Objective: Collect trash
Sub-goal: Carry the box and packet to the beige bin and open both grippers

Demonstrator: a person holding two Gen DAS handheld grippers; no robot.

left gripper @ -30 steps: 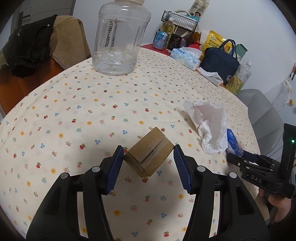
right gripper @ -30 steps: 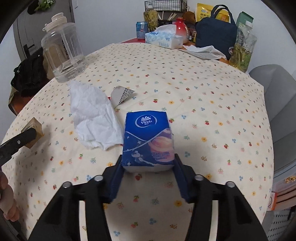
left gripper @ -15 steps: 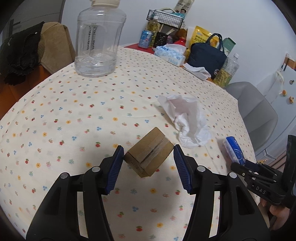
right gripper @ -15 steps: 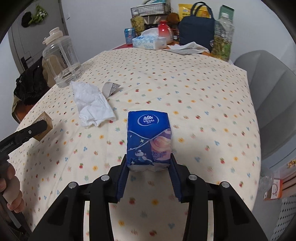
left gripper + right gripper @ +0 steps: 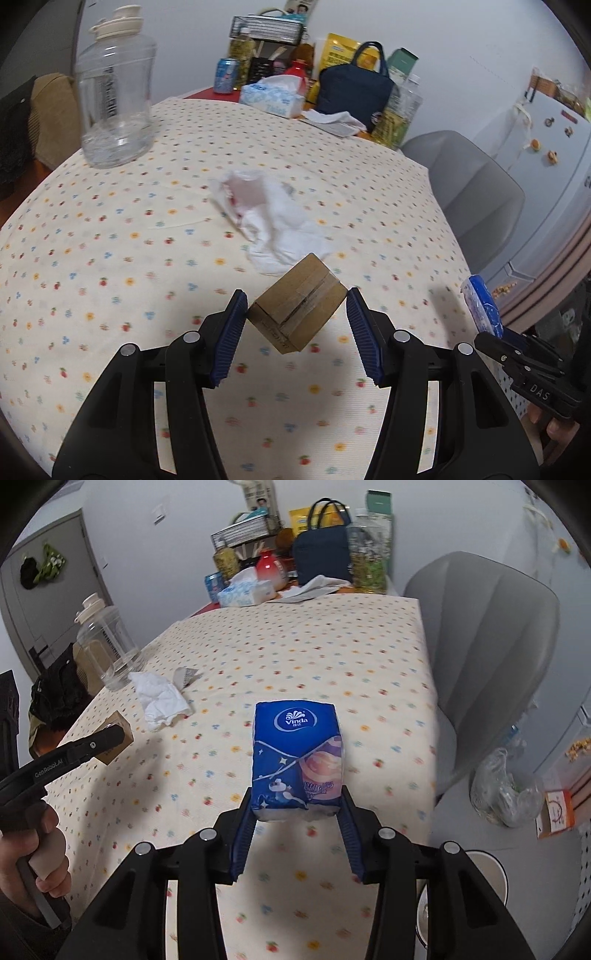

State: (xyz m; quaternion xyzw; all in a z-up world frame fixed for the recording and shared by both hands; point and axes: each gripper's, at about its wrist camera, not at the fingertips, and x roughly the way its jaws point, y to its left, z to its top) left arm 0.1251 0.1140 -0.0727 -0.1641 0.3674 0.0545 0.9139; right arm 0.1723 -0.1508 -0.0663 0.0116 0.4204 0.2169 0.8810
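My left gripper [image 5: 297,317] is shut on a small brown cardboard box [image 5: 298,314] and holds it above the floral tablecloth [image 5: 110,258]. My right gripper [image 5: 297,808] is shut on a blue Vinda tissue pack [image 5: 297,757], raised over the table's near right side; the pack also shows in the left wrist view [image 5: 482,308]. A crumpled white tissue [image 5: 273,225] lies on the table beyond the box, also in the right wrist view [image 5: 160,699], with a torn wrapper scrap [image 5: 185,674] beside it. The left gripper and box show at the left of the right wrist view [image 5: 110,742].
A clear water jug [image 5: 114,96] stands at the far left. Tissue box [image 5: 271,98], can [image 5: 226,75], navy bag [image 5: 354,90] and bottles crowd the far edge. A grey chair [image 5: 491,642] stands right of the table. A filled plastic bag [image 5: 504,794] and a white bin rim [image 5: 487,882] are on the floor.
Both grippers have pulled back toward me and swung right with their loads held. The table now looks farther away, and the chair, floor bag and bin have come into view.
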